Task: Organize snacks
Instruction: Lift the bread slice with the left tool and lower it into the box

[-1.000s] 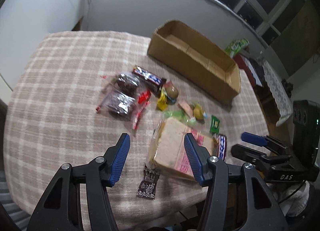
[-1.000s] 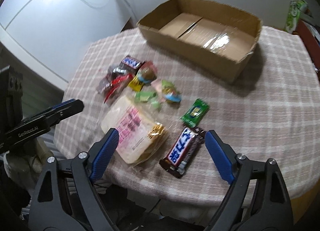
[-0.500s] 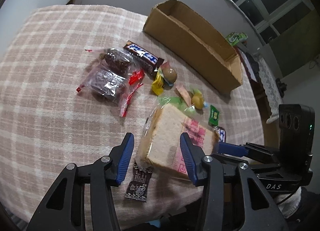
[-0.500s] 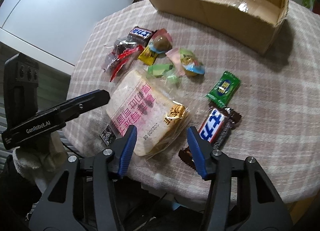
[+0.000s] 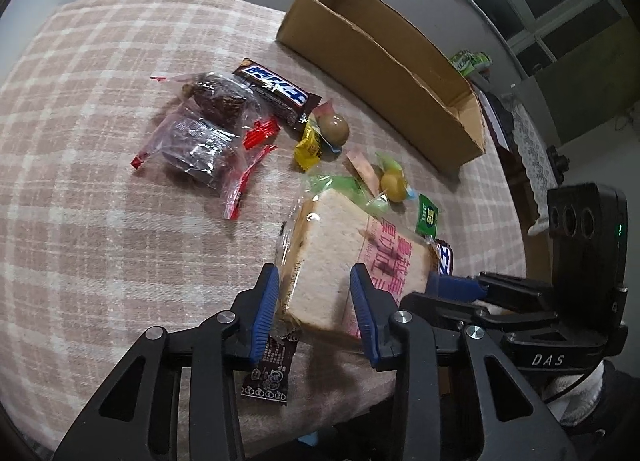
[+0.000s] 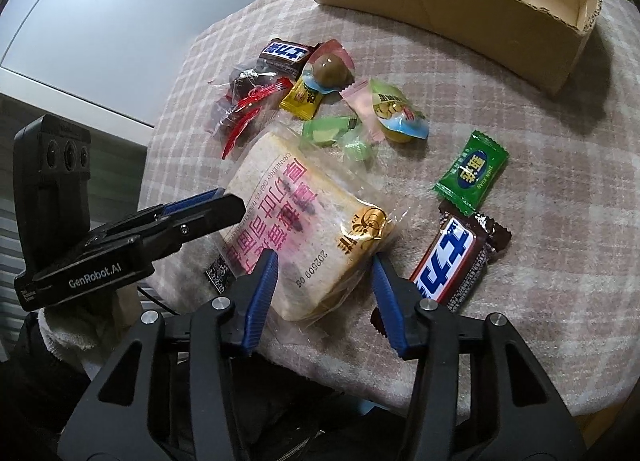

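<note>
Tools point(image 5: 314, 293) point(image 6: 324, 279) angle steeply down, jaws just closing onto the bagged bread point(image 6: 304, 221).

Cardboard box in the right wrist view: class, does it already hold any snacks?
No: the cardboard box shows only its bare taped floor, while the snacks lie on the checked tablecloth.

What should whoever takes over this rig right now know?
Left gripper: fingers have just been closing around one end of the bread pack; contact unclear.
Right gripper: fingers have just been closing and now pinch its near corner.
Cardboard box: no snacks visible inside.
Done: nothing boxed yet.
Left: probably lift the bread into the box, then the chocolate bars and candies.
</note>
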A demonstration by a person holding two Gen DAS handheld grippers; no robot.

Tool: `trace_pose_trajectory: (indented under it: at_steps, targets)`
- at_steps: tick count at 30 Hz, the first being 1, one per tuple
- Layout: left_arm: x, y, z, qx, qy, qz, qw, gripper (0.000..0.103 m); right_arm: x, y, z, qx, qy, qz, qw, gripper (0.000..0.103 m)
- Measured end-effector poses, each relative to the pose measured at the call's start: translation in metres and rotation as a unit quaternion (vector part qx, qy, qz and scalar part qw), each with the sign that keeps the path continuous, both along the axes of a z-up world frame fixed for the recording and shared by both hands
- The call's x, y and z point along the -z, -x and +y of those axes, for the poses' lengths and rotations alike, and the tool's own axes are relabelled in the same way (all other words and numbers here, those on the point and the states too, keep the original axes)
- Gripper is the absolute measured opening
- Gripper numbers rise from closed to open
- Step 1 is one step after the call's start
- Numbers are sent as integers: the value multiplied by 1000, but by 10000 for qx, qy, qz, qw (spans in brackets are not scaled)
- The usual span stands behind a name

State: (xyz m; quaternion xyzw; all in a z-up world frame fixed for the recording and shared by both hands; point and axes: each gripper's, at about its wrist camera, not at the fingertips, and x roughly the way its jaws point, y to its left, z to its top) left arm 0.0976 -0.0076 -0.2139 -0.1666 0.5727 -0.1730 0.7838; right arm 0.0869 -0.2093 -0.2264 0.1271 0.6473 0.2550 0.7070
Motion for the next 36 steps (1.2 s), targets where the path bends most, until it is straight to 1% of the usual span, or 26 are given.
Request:
trace_pose_trajectory:
  at_steps: [3,8,14,17,21,26,30,35,36]
  targets:
    - [-3,3,-6,92,-111,-64,9999,35,-1,-2,0,36,20,-37,10000,51]
    - [-10,5,-11,48,-66,-132,9999,35,-9,-6,-1,56,114,-200,9997,51]
    - [-30,-1,-16,113,-112,-422,9990,35,-30,-16,-7,197,20,-344,9992,51]
    - [-43,-7,-18,92,-68,-586,9982,35,-44,-21,-9,224,21,-506,9985,51]
    - [-59,-23,-22,108,22,-814,9966,35,-64,-34,-18,327,4,-713,9969,51]
    - [-75,-52,-35,205,74,-1058,9942,35,-83,-58,-30,422,66,-968,9944,51]
    - [-79,-78,-46,306,99,-1185,9924,35,-93,-79,-40,526,146,-1122,9922,51]
    - [-78,-101,-59,394,115,-1231,9916,35,-96,-103,-49,633,301,-1262,9895,51]
    - [-78,-105,-62,413,125,-1229,9915,35,-96,-108,-52,641,295,-1411,9875,51]
